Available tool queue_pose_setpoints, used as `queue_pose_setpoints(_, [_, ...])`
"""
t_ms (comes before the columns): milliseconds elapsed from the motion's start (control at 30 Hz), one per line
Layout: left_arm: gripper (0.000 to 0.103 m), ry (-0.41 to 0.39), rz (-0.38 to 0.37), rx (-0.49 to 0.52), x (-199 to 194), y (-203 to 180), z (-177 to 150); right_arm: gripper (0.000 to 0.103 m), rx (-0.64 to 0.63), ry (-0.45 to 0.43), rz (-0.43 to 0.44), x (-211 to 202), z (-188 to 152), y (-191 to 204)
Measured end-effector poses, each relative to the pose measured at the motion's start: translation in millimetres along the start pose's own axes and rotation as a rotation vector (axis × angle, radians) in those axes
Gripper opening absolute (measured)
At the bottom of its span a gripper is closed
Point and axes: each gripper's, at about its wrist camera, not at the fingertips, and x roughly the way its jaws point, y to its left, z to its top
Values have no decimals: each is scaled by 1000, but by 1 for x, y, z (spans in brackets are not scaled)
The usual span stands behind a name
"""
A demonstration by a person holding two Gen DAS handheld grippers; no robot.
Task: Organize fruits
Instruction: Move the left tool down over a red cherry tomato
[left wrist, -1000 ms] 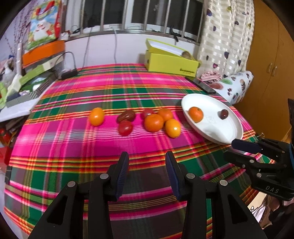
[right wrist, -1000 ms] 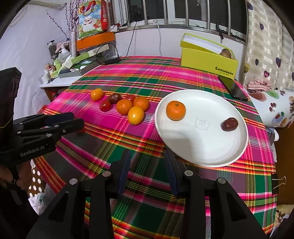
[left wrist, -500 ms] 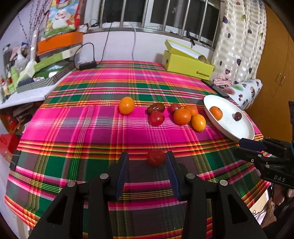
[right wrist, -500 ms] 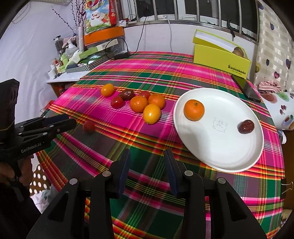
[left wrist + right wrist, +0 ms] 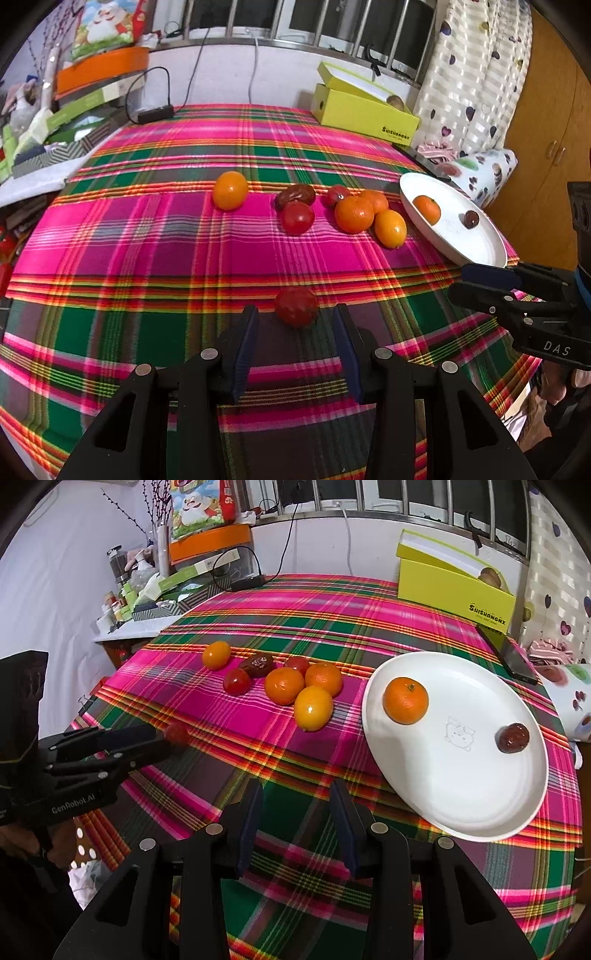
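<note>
At the bottom of the left wrist view, the left gripper (image 5: 295, 321) is seen with its jaws held apart, and a small red fruit (image 5: 296, 307) lies on the plaid tablecloth (image 5: 147, 240) just ahead of the gap between the fingertips, untouched by either pad. At the bottom of the right wrist view, the right gripper (image 5: 295, 797) is likewise spread open, with only cloth between its fingers.

Further up, in the middle of the left wrist frame, a loose cluster of fruit is laid out on the counter: a red tomato (image 5: 297, 217) touching a dark date (image 5: 294, 195) behind it, and to the right two mandarins (image 5: 354, 214) pressed together with a yellow-orange kumquat (image 5: 390, 228) just beside them. Another small red fruit is partly hidden behind the mandarins. One orange fruit (image 5: 230, 190) sits apart, to the left of the cluster.

At the right of the frame a white plate (image 5: 465, 243) is seen, carrying a mandarin (image 5: 426, 209) and a dark date (image 5: 471, 219), well apart from each other.

At the upper right, a yellow box (image 5: 364, 110) with its lid raised stands at the far edge of the counter.
</note>
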Motion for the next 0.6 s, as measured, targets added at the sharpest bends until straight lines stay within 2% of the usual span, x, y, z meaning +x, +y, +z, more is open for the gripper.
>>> queue_pose_setpoints(100, [52, 14, 13, 19, 6, -3, -1, 39, -2, 7, 4, 6, 4, 0])
queue_pose_setpoints(433, [39, 14, 16, 38, 13, -4, -1, 39, -4, 3, 2, 26, 22, -1])
queue_pose_setpoints(600, [38, 9, 18, 47, 15, -5, 0, 39, -3, 10, -11, 38, 31, -5])
